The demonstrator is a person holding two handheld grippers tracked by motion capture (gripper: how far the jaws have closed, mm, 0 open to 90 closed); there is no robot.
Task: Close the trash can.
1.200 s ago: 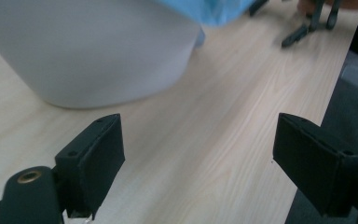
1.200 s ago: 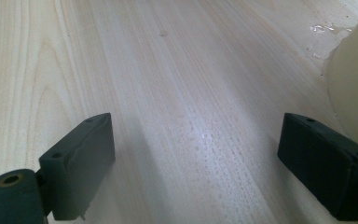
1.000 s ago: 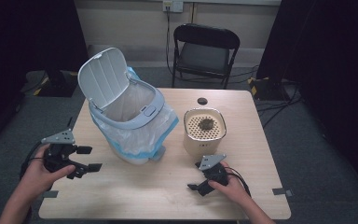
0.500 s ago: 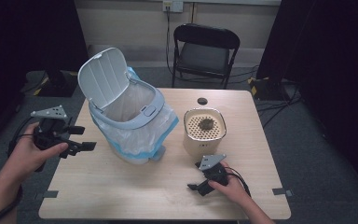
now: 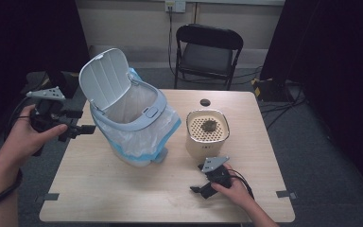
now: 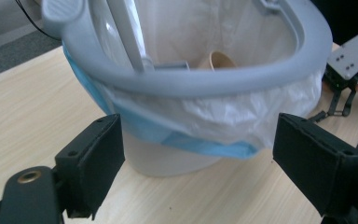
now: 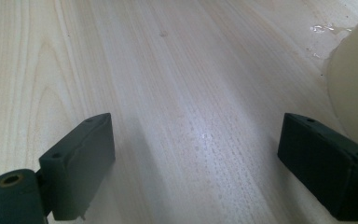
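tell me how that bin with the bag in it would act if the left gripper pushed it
The bin would probably slide or tip easily: it already sits tilted, and its raised lid puts weight up high. It likely weighs little, with just a paper cup showing inside. The thin bag would crumple under the left gripper.

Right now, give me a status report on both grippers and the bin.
Left gripper open, raised beside the bin. Right gripper open, low on the table. Bin lid up, liner in, nothing in the way.
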